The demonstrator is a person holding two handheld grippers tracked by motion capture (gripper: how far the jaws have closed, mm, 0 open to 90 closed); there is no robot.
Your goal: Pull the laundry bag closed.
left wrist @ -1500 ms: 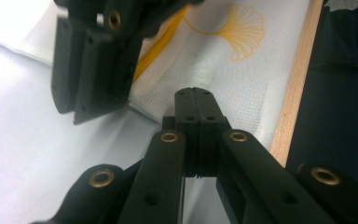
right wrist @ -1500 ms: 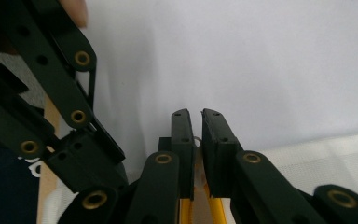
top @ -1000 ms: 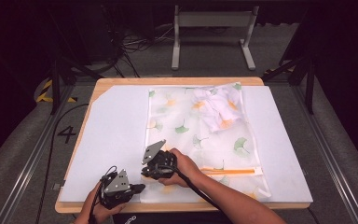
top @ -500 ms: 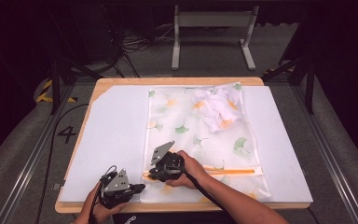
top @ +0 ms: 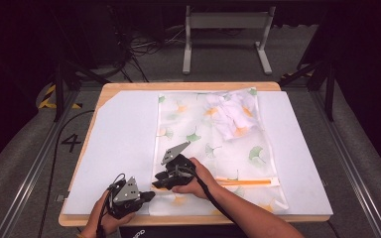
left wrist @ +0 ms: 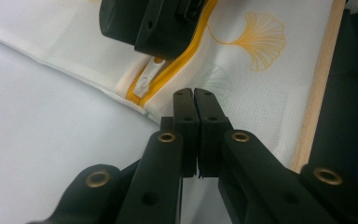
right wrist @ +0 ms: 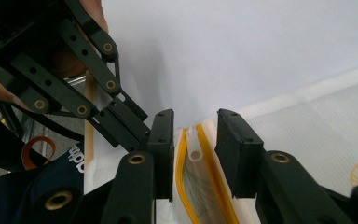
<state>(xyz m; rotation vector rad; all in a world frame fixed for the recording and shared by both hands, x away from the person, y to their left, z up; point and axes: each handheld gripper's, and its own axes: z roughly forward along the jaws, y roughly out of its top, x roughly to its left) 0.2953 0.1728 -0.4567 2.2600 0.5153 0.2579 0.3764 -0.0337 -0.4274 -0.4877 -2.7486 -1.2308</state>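
Pinching the near left corner of the mesh bag (top: 213, 144) on the table (top: 114, 91), the left gripper (left wrist: 194, 95) is closed together. Just beyond, the right gripper (right wrist: 195, 128) has just been opening, its jaws apart around the white zipper pull (right wrist: 195, 148), not touching it.

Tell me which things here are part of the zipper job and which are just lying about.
In the job:
- mesh bag
- yellow zipper
- white zipper pull
- left tongs, shut on the bag's edge
- right tongs, just opening, pull between them untouched

Lying about:
- white clothes inside the bag
- white mat
- metal stand
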